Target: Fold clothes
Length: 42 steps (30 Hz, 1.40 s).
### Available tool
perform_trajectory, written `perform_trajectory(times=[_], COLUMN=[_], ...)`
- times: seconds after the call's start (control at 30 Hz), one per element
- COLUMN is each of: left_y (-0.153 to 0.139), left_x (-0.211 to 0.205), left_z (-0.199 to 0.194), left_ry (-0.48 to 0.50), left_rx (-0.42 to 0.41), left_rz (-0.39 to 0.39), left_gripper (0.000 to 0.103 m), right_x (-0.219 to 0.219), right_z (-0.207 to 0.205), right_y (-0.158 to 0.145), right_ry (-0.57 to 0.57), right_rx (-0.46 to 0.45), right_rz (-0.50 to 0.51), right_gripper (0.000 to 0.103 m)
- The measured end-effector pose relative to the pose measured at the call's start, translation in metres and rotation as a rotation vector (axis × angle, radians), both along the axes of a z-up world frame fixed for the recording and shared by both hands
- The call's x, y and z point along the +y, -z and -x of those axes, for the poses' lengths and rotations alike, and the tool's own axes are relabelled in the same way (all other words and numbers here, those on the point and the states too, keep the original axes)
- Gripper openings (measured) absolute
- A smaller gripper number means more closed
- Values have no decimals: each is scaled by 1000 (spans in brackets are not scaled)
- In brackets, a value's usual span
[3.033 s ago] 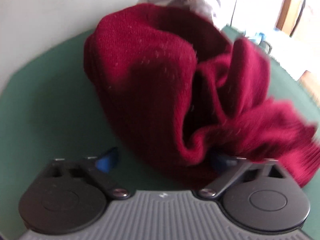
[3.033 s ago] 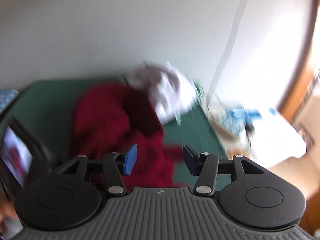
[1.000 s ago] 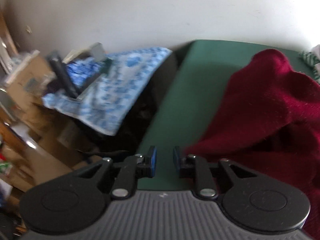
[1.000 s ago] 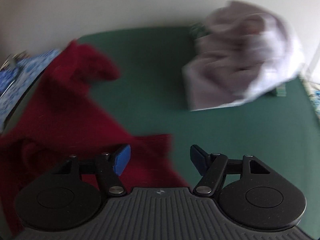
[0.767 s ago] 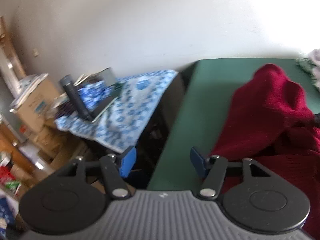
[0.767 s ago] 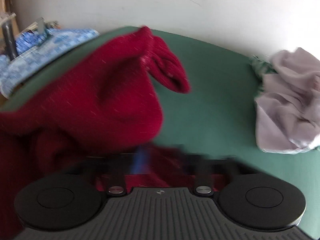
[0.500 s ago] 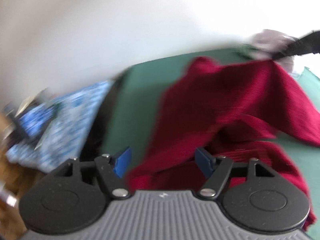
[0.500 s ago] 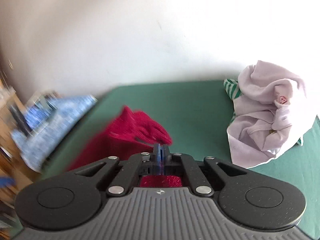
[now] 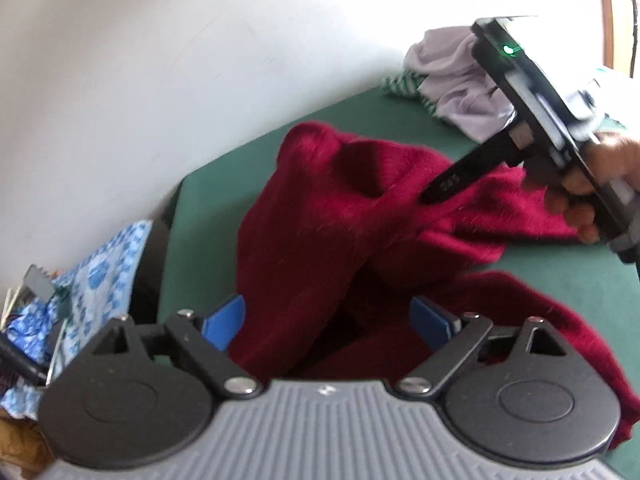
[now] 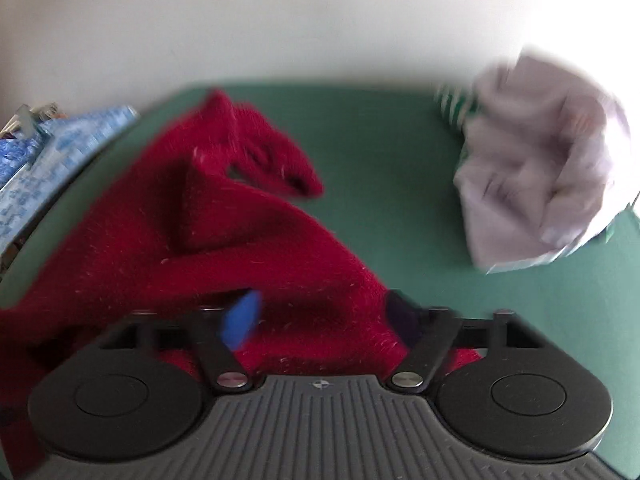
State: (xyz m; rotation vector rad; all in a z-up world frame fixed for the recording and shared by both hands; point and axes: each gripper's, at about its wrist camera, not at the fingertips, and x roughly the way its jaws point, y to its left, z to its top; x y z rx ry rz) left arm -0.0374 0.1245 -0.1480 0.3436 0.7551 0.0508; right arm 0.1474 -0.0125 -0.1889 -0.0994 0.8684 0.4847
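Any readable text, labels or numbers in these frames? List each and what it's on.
"245", roughly: pale digits on a black finger of the right gripper, seen in the left wrist view; blurred, so the reading is unsure.
Small round mark on the grey body of each gripper, by the fingers: a symbol, no letters.
Blue patterned cloth: pattern only, no text I can read.
Nothing else legible.
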Motion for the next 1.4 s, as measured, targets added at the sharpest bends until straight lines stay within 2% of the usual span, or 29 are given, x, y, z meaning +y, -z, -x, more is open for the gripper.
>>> perform_trajectory(times=[0.03, 0.1, 0.17, 0.2, 0.27, 0.3, 0.33, 0.37, 0.4, 0.43, 0.47, 0.53, 0.6, 0.77, 0.9, 1.0, 1.03, 1.27, 1.33, 1.4], left_y=[0, 1, 1, 0, 6, 11, 19, 28, 34, 41, 48, 52, 43, -40, -83, -94, -93, -46, -38, -39], left_x=[2, 6, 4, 2, -8, -13, -17, -19, -19, -14, -7, 9, 20, 51, 85, 110, 117, 174, 181, 175], left_z=[1, 1, -2, -3, -11, -18, -29, -43, -55, -70, -85, -95, -91, -24, 29, 72, 85, 141, 156, 163], left_ry=[-7, -17, -2, 15, 72, 96, 108, 114, 113, 104, 86, 42, 19, 20, 10, -14, -43, -400, -450, -443], left_rx=[1, -2, -20, -36, -85, -103, -97, -72, -41, 2, 44, 52, 27, -197, -261, -268, -262, -67, -36, -42], left_rz=[-11, -25, -28, -27, -40, -55, -75, -84, -74, -40, 3, 75, 131, 211, 260, 292, 281, 126, 135, 164], left_gripper=[92, 92, 93, 94, 102, 102, 97, 76, 61, 26, 22, 20, 17, 16, 16, 17, 18, 17, 17, 34], right_x=[-4, -21, -30, -34, -38, -40, -42, -44, -47, -49, -54, -62, -74, -108, -110, -92, -83, 21, 53, 86], right_z=[-4, -2, 11, 20, 36, 46, 53, 59, 65, 73, 80, 89, 99, 116, 115, 109, 107, 77, 62, 49], right_y=[-1, -20, -54, -71, -96, -103, -106, -107, -105, -104, -100, -93, -84, -58, -48, -47, -46, -42, -38, -29], right_ry=[25, 64, 30, 4, -41, -32, -22, -11, 2, 20, 43, 94, 150, 284, 333, 290, 264, 13, -56, -104], right_rx=[57, 79, 11, -34, -103, -134, -154, -164, -168, -174, -186, -201, -177, -81, -19, -13, -19, -70, -81, -111], right_rz=[-75, -268, -343, -364, -341, -306, -271, -240, -208, -175, -146, -87, -57, -70, -187, -239, -245, -196, -180, -127], right_gripper=[0, 0, 0, 0, 0, 4, 12, 14, 26, 40, 45, 53, 59, 60, 61, 61, 62, 63, 63, 64])
